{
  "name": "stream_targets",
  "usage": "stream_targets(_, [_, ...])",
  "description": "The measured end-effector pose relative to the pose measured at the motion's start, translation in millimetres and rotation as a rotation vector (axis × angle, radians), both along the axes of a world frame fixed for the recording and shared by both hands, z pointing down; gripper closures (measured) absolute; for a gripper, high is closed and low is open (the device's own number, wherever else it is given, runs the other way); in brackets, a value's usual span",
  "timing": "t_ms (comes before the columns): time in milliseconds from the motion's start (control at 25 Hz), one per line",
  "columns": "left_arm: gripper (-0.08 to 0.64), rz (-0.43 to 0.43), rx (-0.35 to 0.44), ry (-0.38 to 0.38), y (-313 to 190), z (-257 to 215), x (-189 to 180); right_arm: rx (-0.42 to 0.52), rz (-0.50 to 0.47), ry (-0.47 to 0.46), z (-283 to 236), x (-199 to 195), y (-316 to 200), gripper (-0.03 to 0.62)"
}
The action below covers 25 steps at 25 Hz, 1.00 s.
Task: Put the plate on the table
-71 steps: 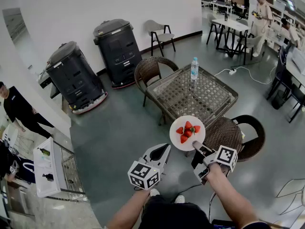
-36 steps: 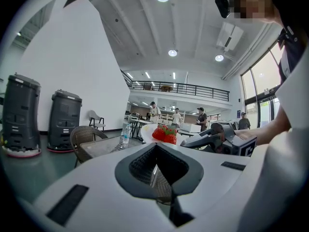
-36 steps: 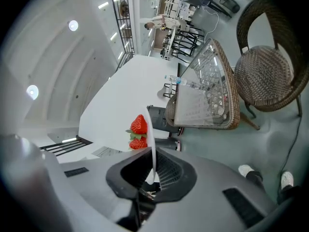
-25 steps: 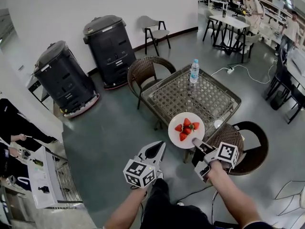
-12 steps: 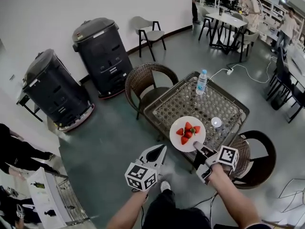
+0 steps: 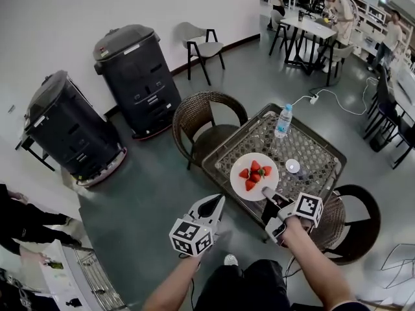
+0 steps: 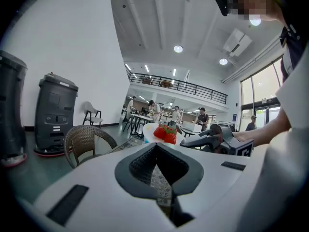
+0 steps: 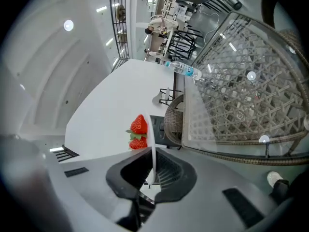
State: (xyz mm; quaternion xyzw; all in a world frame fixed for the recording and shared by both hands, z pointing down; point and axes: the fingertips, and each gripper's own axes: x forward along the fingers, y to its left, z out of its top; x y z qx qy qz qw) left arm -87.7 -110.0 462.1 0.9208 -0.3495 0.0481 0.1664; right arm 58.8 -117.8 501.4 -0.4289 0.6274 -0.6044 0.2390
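Head view, items listed by size.

1. Worktop (image 6: pixel 314 149): glass over wicker lattice, standing ahead of me and to my right. It was the goal of the carry, so I faced it.
2. Wicker chair (image 6: pixel 209 118): drawn up at the worktop's far-left side, clear of my path.
3. Left hand-held gripper (image 6: pixel 218 203): jaws together with nothing between them. It was held low and left of the plate, apart from it. I judged it idle, kept out of the way.
4. Right hand-held gripper (image 6: pixel 268 198): jaws clamped on the near rim of the plate. The right gripper view showed the rim edge-on between the pads. Gripping the rim left the plate's underside free to meet the glass.
5. Plate (image 6: pixel 237 185): white and kept level, presumably so the fruit would not roll. It hung over the near-left part of the worktop. I judged it not yet resting there.
6. Water bottle (image 6: pixel 283 122): upright near the far edge, well apart from the plate.
7. Strawberries (image 6: pixel 255 168): a small heap at the plate's middle.
8. Small round object (image 6: pixel 293 166): lying on the glass just right of the plate. I could not tell what it was. It was something to avoid when lowering.

Changes against the earliest frame:
- The plate had hung short of the worktop's near corner. It now overlapped the glass.
- The worktop, bottle and chair had drawn nearer to me.
- The small round object had come into sight.
- My right grip on the rim and my closed, empty left jaws were unchanged.
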Motion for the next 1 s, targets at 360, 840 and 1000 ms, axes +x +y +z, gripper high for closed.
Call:
stream_targets(360, [0.554,-0.043,-0.017,-0.007,-25.5,6.7,-5.9,-0.010,-0.038,0.004,6.8,-4.8,-33.7,0.575])
stream_targets(840, [0.554,-0.125,-0.058,-0.050,-62.5,32.6,1.9,-0.066,-0.152,0.015,52.0,-6.9,-87.9,0.575])
stream_targets(1000, [0.554,-0.145,-0.069,-0.055,-74.9,43.6,-0.5,-0.086,-0.180,0.003,77.4,-13.6,-109.5,0.575])
